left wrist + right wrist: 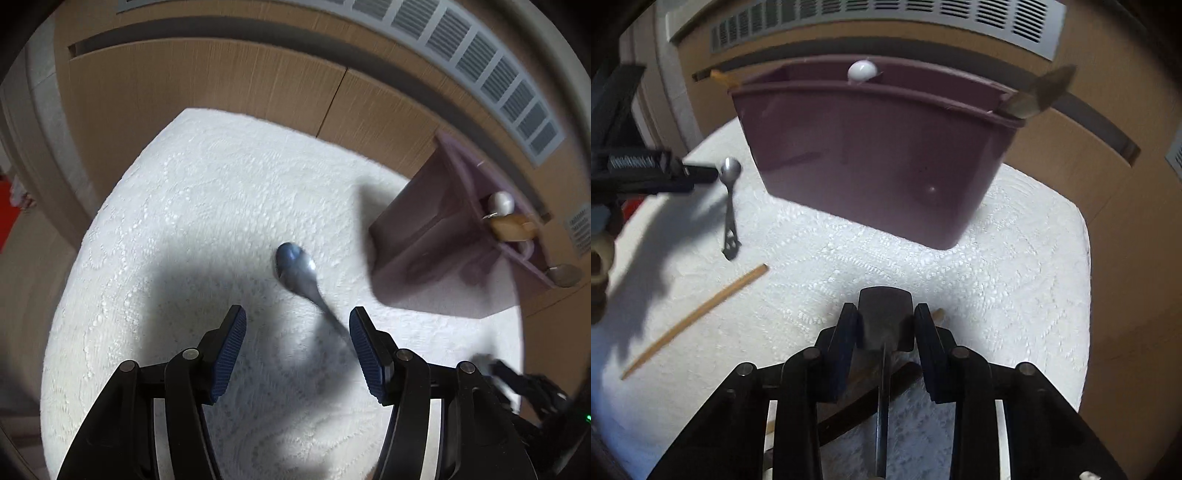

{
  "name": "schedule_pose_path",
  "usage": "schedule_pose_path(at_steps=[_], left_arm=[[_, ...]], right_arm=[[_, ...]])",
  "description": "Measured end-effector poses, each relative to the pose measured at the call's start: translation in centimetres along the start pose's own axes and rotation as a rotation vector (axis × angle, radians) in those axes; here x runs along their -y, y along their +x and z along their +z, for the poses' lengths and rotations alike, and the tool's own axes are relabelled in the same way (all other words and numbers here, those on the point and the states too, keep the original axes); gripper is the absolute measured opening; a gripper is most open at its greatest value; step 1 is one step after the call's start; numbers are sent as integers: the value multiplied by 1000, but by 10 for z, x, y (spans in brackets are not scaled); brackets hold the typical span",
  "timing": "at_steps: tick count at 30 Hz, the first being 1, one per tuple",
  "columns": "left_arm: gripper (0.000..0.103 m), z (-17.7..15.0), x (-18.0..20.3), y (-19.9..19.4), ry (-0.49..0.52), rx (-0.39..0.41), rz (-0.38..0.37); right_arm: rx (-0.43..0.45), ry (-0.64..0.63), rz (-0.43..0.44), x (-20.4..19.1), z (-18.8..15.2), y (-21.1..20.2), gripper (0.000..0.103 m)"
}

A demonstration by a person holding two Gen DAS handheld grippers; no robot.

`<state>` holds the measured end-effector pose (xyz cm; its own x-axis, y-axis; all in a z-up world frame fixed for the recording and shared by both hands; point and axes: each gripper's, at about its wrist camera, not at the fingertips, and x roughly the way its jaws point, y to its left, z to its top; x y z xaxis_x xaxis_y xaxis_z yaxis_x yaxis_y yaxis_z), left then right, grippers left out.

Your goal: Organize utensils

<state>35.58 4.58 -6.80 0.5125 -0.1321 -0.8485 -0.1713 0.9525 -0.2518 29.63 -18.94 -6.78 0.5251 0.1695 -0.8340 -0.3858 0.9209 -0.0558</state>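
A metal spoon [295, 267] lies on the white lace cloth [192, 206], its handle running toward my left gripper [297, 321], which is open just above it. The spoon also shows in the right wrist view [729, 192]. A purple bin [871, 162] stands on the cloth and holds a white spoon [862, 71] and wooden utensils [1039, 94]. My right gripper [885, 325] is shut on a dark flat utensil [884, 317], in front of the bin. The bin also shows in the left wrist view [443, 236].
A wooden chopstick [698, 317] lies on the cloth [1015, 266] left of my right gripper. Another chopstick end [938, 315] and a dark stick [871, 402] lie under it. Wooden cabinet doors [207, 85] and a vent grille [480, 59] stand behind.
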Motion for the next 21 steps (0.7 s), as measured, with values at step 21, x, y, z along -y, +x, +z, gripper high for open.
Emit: schedule_pose_path(at_steps=[21], left_arm=[[34,-42,46,6,541,109,49]], right_arm=[[101,114,-6,29,-26,-48,29]])
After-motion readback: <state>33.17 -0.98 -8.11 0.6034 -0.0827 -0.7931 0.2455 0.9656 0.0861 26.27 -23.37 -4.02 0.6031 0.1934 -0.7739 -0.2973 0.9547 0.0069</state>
